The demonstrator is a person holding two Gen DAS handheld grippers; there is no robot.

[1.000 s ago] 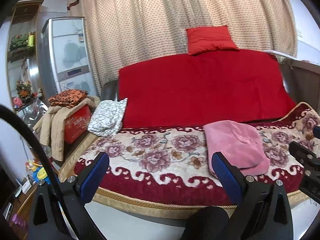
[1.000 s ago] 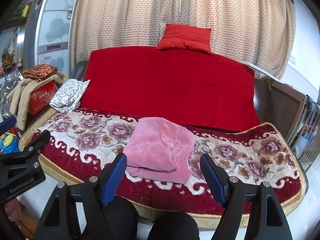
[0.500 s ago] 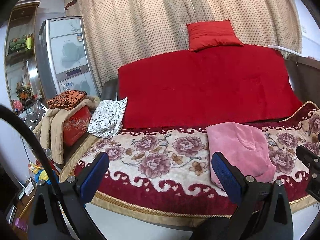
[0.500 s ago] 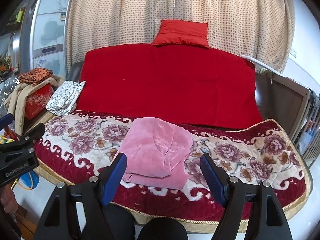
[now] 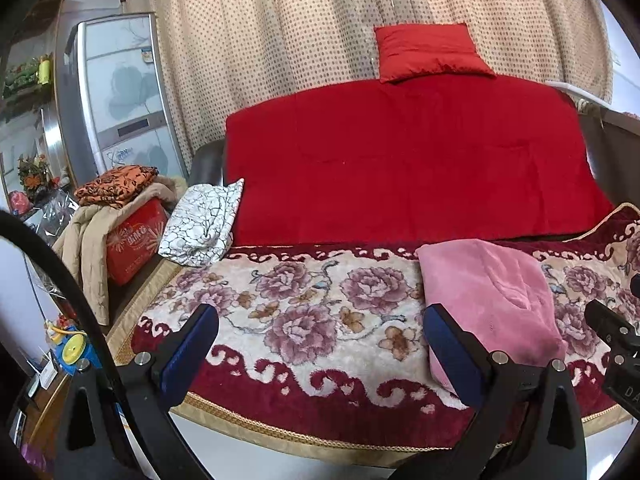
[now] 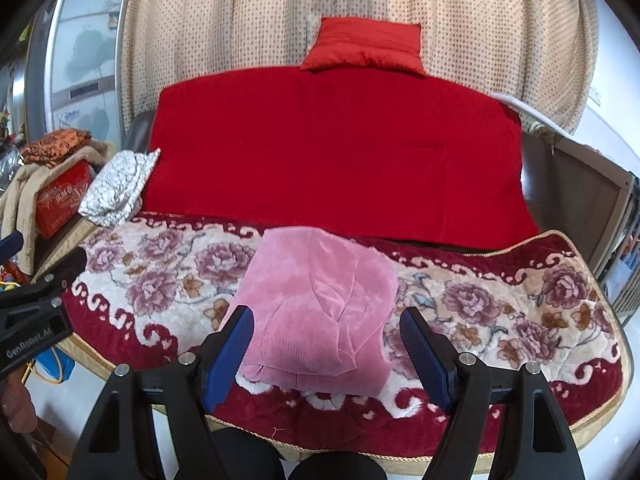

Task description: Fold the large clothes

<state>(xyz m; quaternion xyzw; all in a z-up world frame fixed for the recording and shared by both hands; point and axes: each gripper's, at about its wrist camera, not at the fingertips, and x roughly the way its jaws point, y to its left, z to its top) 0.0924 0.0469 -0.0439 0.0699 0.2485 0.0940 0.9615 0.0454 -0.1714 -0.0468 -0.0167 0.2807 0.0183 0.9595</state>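
Pink garment (image 6: 316,304) is folded into a neat-ish rectangle on the floral sofa cover (image 6: 160,276), right ahead of the right hand-held gripper (image 6: 326,354) and off past the left hand-held gripper's (image 5: 320,348) right finger. Both have jaws spread wide, holding nothing (neither touches fabric). White patterned cloth (image 5: 202,226) sits far left, by the red backrest blanket (image 5: 400,160).

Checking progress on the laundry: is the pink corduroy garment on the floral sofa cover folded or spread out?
Folded. The pink corduroy garment lies as a compact layered rectangle on the floral sofa cover, its edges stacked; both grippers are open and clear of it.
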